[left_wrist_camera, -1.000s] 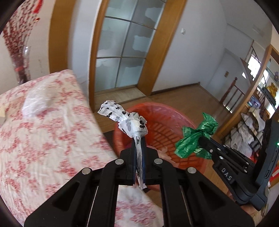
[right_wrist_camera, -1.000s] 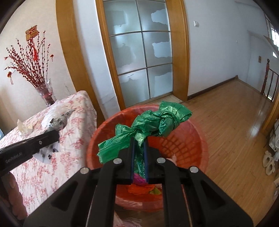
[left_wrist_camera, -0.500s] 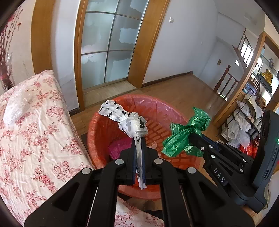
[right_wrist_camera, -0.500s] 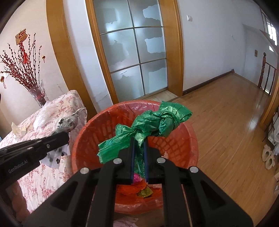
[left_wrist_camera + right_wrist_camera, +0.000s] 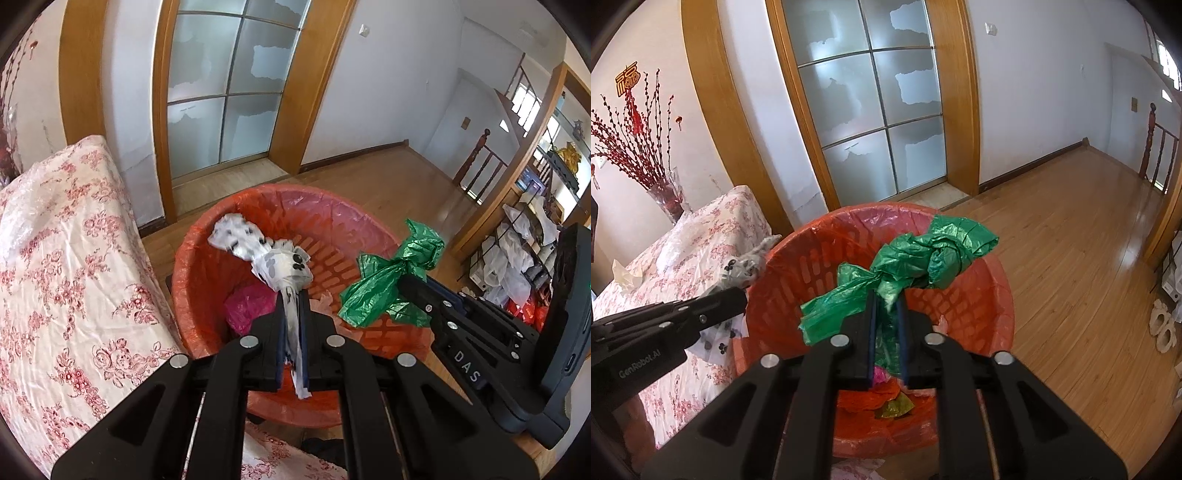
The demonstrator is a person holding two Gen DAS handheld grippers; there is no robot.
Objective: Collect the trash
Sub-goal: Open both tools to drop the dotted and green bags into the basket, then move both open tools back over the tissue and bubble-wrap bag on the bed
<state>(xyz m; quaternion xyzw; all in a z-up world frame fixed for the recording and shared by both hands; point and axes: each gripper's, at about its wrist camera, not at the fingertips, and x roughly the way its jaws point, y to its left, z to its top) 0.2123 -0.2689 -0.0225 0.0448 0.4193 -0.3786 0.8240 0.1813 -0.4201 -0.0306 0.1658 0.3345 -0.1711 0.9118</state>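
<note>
- Both tools now hang more squarely over the red basket [image 5: 192, 280] than a second ago, when the flowered tabletop [image 5: 74, 280] filled much of the left view.
- On the left, that tabletop carries a clear crumpled plastic wrap [image 5: 683, 240], well apart from the basket.
- Left tool [image 5: 291, 332] is pressed together on the spotted white bag [image 5: 273, 258], holding it above the basket's mouth, likely for dropping.
- Inside the basket lies a pink bag [image 5: 247, 306].
- Right tool [image 5: 886, 332] pinches the knotted green bag [image 5: 923, 258], though its blue pads look slightly more parted than before, perhaps starting release.
</note>
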